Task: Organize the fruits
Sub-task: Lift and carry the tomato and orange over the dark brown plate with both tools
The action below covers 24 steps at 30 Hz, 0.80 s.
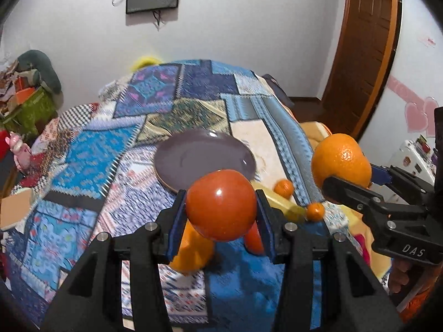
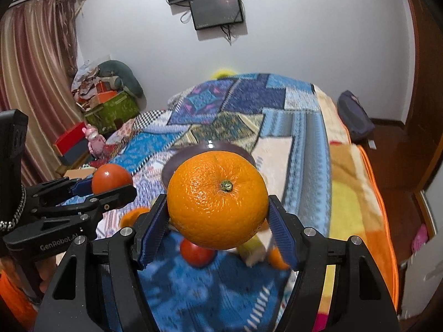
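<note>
We've got fruit in both tools at once: our left gripper [image 1: 221,207] is clamped on a red tomato [image 1: 220,204], and our right gripper [image 2: 218,211] is clamped on a big orange [image 2: 217,199], both lifted clear of the bed [image 1: 91,149]. Ahead sits the purple plate [image 1: 193,152] on the patchwork cover, towards the middle of the bed and bare, so by our reckoning nothing is sorted yet.

Plenty left near the bed's near edge: two small oranges [image 1: 284,188], a pale yellow piece [image 1: 279,202] we can't name through the blur, a second tomato [image 2: 196,251], and another orange fruit [image 1: 191,251] tucked under our left jaws.

Hard to read: the held fruits hide much of what lies below them, the orange covers most of the plate from the right wrist, and the cover is smeared.
</note>
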Available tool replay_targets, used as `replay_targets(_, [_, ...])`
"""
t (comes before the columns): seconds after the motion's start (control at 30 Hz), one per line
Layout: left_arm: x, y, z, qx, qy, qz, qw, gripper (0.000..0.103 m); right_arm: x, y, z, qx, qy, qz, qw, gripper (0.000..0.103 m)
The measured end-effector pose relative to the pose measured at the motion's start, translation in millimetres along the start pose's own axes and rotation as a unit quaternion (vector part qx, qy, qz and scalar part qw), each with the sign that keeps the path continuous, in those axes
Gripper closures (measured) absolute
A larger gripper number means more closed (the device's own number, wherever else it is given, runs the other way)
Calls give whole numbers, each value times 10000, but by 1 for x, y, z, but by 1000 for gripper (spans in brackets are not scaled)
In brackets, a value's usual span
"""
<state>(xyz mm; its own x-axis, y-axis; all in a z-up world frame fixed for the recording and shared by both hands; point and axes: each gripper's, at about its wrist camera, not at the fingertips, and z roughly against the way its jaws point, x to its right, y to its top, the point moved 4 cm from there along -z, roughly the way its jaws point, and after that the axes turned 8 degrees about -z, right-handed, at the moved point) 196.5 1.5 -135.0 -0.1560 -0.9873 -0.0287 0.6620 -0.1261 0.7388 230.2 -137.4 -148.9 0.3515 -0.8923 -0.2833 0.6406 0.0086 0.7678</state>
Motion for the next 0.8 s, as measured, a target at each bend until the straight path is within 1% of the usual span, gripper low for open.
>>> replay_targets(0.13, [-11,12,-3,105,97,-3,9999,56,-9,14,-13,70,41,54,10000,36])
replay_targets(0.4, [-30,37,-19,260,339,-54,9991,56,-17,38,-41,167,-73,133,9997,36])
replay_targets(0.6, [-44,49,-47,184,402,-8,9990,56,-17,51,-64,143,-133,198,9996,36])
replay_targets(0.8, [-63,59,-76,63,415,83,9991,56,-14,57,-91,16,-220,291,9993,36])
